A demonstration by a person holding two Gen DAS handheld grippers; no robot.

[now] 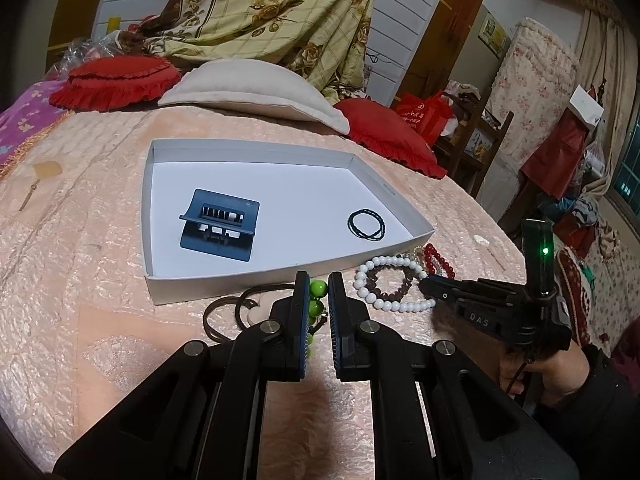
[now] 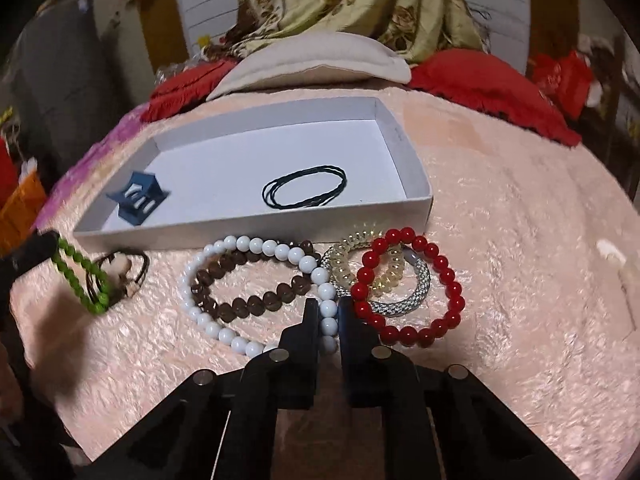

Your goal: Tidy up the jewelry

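Mostly round, glossy green beads (image 1: 318, 289)

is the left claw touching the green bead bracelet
Touching. In the left wrist view the left claw is closed on the green bead bracelet; the right wrist view shows the bracelet hanging from it.
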